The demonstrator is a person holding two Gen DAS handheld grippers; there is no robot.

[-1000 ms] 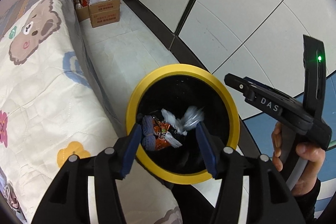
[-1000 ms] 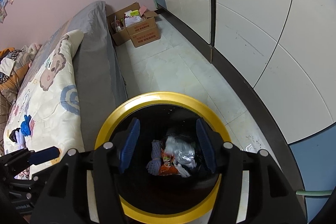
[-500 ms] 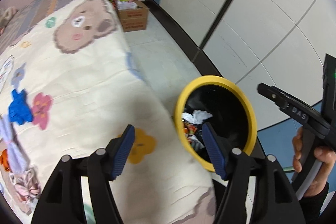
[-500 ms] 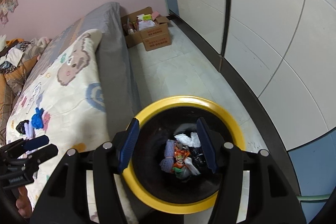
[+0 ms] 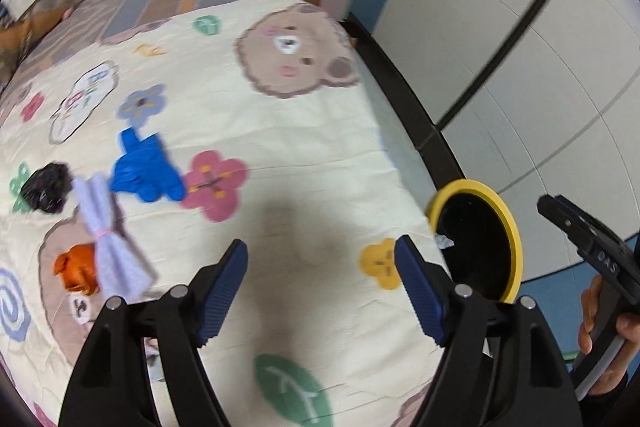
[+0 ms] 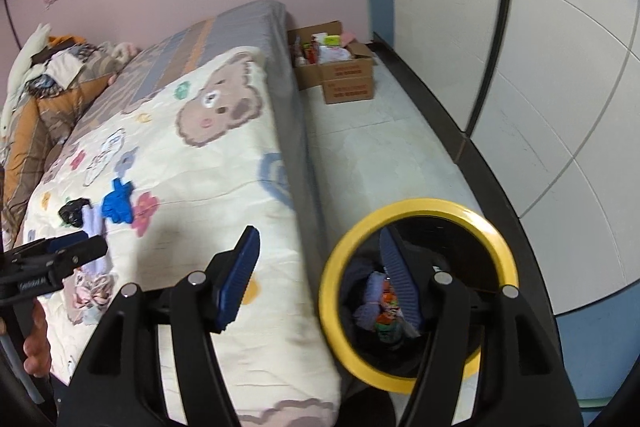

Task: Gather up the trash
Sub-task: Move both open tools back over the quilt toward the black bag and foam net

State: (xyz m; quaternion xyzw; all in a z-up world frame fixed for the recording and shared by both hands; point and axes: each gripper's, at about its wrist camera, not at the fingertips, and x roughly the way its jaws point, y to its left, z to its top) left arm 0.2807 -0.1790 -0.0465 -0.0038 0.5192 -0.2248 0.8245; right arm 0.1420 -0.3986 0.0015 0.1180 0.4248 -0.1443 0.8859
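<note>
Both grippers are hanging empty, jaws just widening — left gripper (image 5: 320,287) over the quilt (image 5: 304,131), right gripper (image 6: 320,275) spanning the bin (image 6: 416,211) rim. Scraps — blue glove (image 5: 140,171), black wad (image 5: 44,187) — are lying far left.

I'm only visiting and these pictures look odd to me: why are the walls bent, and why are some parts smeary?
Left wrist view: the fisheye lens bows the wall panels; the quilt and blue scrap are smeared by motion blur, while the left gripper stays sharp and a soft shadow lies ahead of it. Right wrist view: same bending, dark corners, and a slightly blurred yellow bin rim.
</note>
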